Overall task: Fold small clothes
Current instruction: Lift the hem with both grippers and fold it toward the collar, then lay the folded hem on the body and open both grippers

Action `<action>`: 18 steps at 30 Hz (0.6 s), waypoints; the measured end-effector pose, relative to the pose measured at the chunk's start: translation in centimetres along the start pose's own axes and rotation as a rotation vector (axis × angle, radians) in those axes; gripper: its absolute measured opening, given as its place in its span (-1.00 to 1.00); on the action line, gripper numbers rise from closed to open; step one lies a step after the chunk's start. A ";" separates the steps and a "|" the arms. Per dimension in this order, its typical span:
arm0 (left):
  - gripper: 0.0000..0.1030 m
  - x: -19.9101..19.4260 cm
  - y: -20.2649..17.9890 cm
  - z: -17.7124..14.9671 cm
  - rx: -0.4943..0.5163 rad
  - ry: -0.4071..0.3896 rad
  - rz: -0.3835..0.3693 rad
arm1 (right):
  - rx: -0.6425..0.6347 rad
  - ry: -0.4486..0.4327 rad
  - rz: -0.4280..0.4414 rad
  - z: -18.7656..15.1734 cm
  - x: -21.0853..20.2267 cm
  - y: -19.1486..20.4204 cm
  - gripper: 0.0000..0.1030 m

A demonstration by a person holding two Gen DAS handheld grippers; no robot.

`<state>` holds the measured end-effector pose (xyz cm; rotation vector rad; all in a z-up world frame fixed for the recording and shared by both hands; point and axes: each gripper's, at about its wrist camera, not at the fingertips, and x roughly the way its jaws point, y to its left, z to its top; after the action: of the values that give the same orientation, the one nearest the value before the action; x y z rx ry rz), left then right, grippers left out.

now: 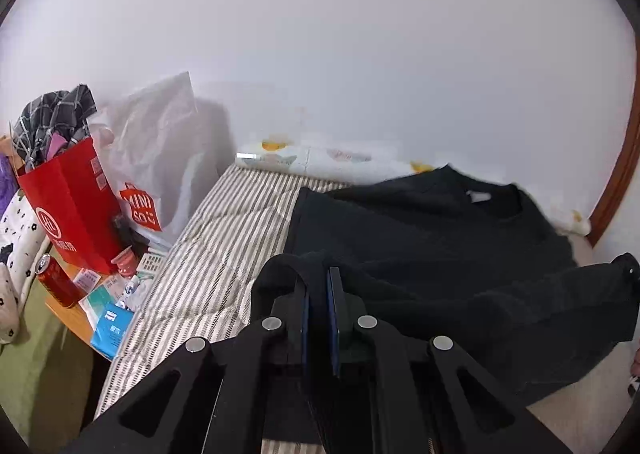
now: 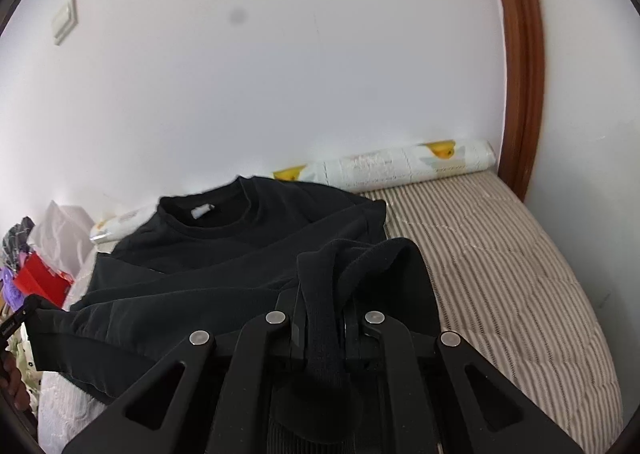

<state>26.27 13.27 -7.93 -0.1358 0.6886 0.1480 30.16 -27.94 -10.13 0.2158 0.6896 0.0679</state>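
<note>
A black sweatshirt [image 1: 420, 230] lies on the striped mattress [image 1: 224, 238], collar and white neck label toward the wall. My left gripper [image 1: 319, 282] is shut on the sweatshirt's near hem at its left side and lifts the fabric. In the right wrist view the same sweatshirt [image 2: 224, 254] spreads to the left. My right gripper [image 2: 324, 294] is shut on a bunched fold of the sweatshirt's hem, which hangs through its jaws. The other gripper's tip shows at the far right of the left wrist view [image 1: 628, 266].
A rolled printed cloth [image 2: 400, 166] lies along the wall at the mattress head. A red paper bag [image 1: 68, 210], a white Miniso bag [image 1: 156, 158], a red can [image 1: 56, 282] and small packets stand on a side table at left. A brown door frame [image 2: 524, 94] is at right.
</note>
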 end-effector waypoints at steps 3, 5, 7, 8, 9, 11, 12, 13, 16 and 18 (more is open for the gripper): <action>-0.84 1.7 0.0 -0.2 -0.008 0.029 0.005 | -0.007 0.030 -0.024 -0.1 2.6 0.0 -0.83; -0.84 2.3 0.0 -0.2 -0.016 0.038 -0.003 | 0.020 0.064 -0.028 -0.3 4.2 -0.3 -0.82; -0.84 2.8 0.2 -0.3 -0.024 0.050 -0.009 | 0.045 0.083 -0.020 -0.3 5.1 -0.6 -0.82; -0.83 2.9 0.3 -0.3 -0.028 0.053 -0.015 | 0.044 0.088 -0.019 -0.2 5.4 -0.6 -0.81; -0.83 3.1 0.2 -0.3 -0.026 0.054 -0.015 | 0.037 0.094 -0.023 -0.1 5.7 -0.5 -0.81; -0.81 3.2 0.1 -0.3 -0.013 0.056 -0.009 | 0.024 0.107 -0.028 -0.1 5.9 -0.3 -0.79; -0.80 3.2 0.0 -0.4 -0.008 0.055 -0.005 | 0.019 0.111 -0.029 -0.1 5.9 -0.3 -0.79; -0.79 3.2 0.0 -0.4 -0.003 0.055 -0.002 | 0.012 0.116 -0.032 -0.1 5.9 -0.3 -0.77; -0.78 3.0 -0.1 -0.4 0.002 0.057 -0.003 | -0.018 0.131 -0.043 0.0 5.3 -0.3 -0.66; -0.78 2.6 -0.1 -0.4 0.008 0.064 -0.009 | -0.027 0.130 -0.047 0.0 4.2 -0.4 -0.47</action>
<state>28.05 13.30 -9.92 -0.1360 0.7524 0.1327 33.44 -27.75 -12.82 0.1697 0.8221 0.0466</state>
